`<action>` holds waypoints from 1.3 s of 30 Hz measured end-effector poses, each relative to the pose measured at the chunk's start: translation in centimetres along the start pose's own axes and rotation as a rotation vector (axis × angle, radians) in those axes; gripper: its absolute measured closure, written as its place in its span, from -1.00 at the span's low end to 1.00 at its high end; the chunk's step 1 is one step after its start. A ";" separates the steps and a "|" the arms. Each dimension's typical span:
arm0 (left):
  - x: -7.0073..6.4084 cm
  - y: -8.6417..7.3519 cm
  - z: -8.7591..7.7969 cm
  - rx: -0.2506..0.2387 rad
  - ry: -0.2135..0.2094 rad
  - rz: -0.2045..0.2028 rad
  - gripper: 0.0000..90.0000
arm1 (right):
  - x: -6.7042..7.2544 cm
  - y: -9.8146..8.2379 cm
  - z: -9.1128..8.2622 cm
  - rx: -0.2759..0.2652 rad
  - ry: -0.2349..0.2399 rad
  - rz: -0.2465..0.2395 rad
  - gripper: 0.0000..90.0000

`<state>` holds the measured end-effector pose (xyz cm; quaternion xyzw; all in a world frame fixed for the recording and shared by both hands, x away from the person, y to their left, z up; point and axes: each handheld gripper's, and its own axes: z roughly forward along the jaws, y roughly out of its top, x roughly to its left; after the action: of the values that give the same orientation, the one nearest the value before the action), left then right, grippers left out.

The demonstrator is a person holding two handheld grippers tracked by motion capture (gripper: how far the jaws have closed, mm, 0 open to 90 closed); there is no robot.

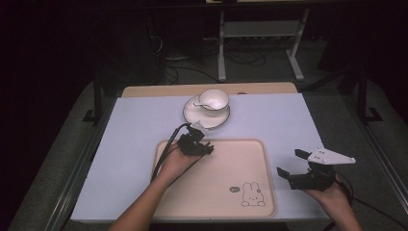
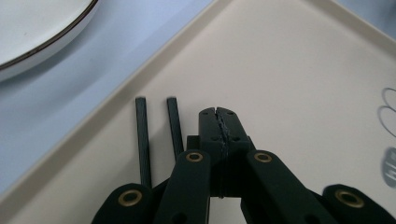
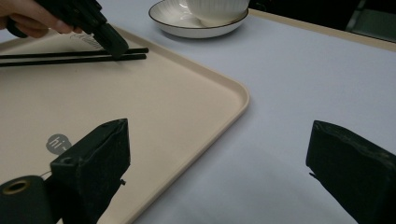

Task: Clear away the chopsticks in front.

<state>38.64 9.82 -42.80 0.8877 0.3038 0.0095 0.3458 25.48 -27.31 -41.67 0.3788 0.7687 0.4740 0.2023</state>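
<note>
Two black chopsticks [image 2: 142, 135] lie side by side on a beige tray [image 1: 216, 178], near its far left corner. My left gripper [image 2: 218, 122] is shut with nothing between its jaws, its tip just beside the chopsticks [image 3: 70, 57]. In the right gripper view the left gripper [image 3: 105, 30] rests down against them. My right gripper [image 1: 292, 163] stands open over the lilac table cover, to the right of the tray, and holds nothing.
A white saucer [image 1: 192, 115] with a dark rim carries a white cup [image 1: 214, 101] and a spoon [image 1: 199, 105] behind the tray. A bunny drawing [image 1: 252, 195] marks the tray's near right corner. The lilac cover [image 1: 288, 120] spreads around the tray.
</note>
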 end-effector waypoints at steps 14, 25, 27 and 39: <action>1.7 0.3 0.5 -0.001 0.040 -0.018 0.99 | -0.1 -0.1 0.0 0.002 -0.001 0.004 -0.88; 3.1 -1.4 -1.0 0.012 0.082 -0.058 0.99 | -0.1 -0.1 0.0 0.000 -0.001 0.005 -0.87; 3.3 -1.6 -1.3 0.016 0.085 -0.061 0.99 | -0.1 -0.1 0.0 0.000 -0.001 0.004 -0.87; 3.6 -3.4 -3.0 0.029 0.092 -0.079 0.99 | -0.3 -0.3 -0.3 -0.001 -0.005 0.010 -0.87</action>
<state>39.04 15.58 -43.33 0.8786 0.3542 0.0323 0.3186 25.40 -27.79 -41.84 0.3838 0.7660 0.4745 0.2018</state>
